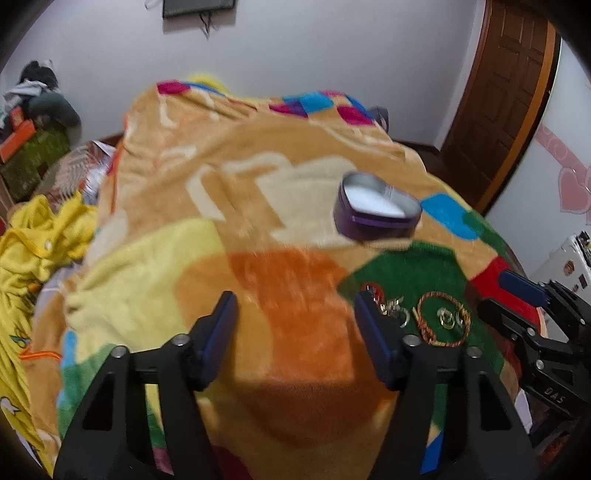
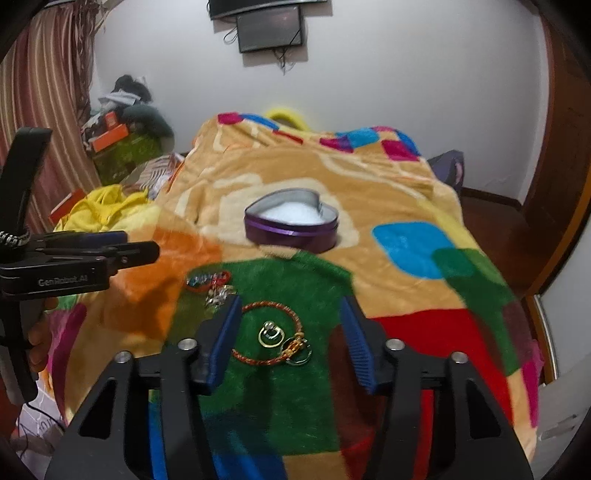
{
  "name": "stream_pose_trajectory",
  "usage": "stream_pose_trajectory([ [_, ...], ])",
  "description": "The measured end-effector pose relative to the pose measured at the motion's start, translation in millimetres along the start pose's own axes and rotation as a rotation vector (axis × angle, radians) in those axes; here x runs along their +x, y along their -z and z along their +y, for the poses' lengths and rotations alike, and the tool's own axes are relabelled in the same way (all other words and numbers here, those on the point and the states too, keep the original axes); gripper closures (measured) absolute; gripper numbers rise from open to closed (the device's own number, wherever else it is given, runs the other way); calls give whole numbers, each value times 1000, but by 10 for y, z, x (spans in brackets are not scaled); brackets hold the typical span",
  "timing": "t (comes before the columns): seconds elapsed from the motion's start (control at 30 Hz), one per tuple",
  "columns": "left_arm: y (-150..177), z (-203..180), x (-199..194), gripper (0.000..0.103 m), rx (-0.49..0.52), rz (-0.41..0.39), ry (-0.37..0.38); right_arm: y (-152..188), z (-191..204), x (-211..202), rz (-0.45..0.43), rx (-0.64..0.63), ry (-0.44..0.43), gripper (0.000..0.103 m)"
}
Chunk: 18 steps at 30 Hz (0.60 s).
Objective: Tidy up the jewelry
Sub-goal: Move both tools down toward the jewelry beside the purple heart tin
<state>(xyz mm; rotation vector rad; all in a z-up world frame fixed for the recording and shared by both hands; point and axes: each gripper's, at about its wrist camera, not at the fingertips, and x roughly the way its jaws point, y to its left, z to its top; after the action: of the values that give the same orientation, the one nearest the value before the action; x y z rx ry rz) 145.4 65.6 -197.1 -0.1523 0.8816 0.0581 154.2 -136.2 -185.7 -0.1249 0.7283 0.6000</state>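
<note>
Left wrist view: left gripper (image 1: 295,317) spread wide, nothing between the fingers, over the orange patch of the blanket (image 1: 288,221). One heart-shaped purple tin (image 1: 376,214), lid off, white lining showing, sits past the fingers to the right. Jewelry lies on the green patch by the right finger: one red-gold braided bracelet (image 1: 445,319), rings (image 1: 448,317) inside its loop (looks like two, blurred), a silver cluster (image 1: 397,310) and one red beaded piece (image 1: 371,288) partly behind the fingertip. Right gripper (image 1: 517,299) comes in from the right edge, seen side-on, fingers apart, holding nothing.

Right wrist view: right gripper (image 2: 290,321) released, fingers wide either side of the bracelet (image 2: 271,334), not touching it. Clearer here: two overlapping gold rings (image 2: 271,334) inside the loop, one silver ring (image 2: 297,358) at the bracelet's clasp. One red beaded piece (image 2: 207,280) and the silver cluster (image 2: 219,293) sit to the left, apart from the bracelet. Tin (image 2: 291,225) straight ahead, past the green patch. Left gripper (image 2: 144,247) at the left edge, side-on; cannot tell its opening from this view.

Surface: patchwork fleece blanket over a bed. Room: white wall, one wall-mounted screen (image 2: 269,33), striped curtain (image 2: 48,92) on the left, wooden door (image 1: 509,92), yellow cloth (image 1: 37,240) and a clutter pile (image 2: 125,122) in the left corner.
</note>
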Motion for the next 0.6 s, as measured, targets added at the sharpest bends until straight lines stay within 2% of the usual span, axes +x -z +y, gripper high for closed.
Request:
stream_pose_trajectory([
  [0.07,21,-39,35,43,17,-2,-6,13,-1,38,15,-5,-12,60],
  [0.17,16,-109,27,46,46,-8,36,28,-14,98,31,-6,-20,62],
  [0.33,-3,-243,127,67,96,24,92,24,-82,179,45,1,-22,66],
  [0.47,-11,-257,205,70,98,39,97,8,-141,236,57,7,-20,70],
  [0.6,-24,-254,235,74,93,51,136,-25,-180,301,70,16,-33,78],
])
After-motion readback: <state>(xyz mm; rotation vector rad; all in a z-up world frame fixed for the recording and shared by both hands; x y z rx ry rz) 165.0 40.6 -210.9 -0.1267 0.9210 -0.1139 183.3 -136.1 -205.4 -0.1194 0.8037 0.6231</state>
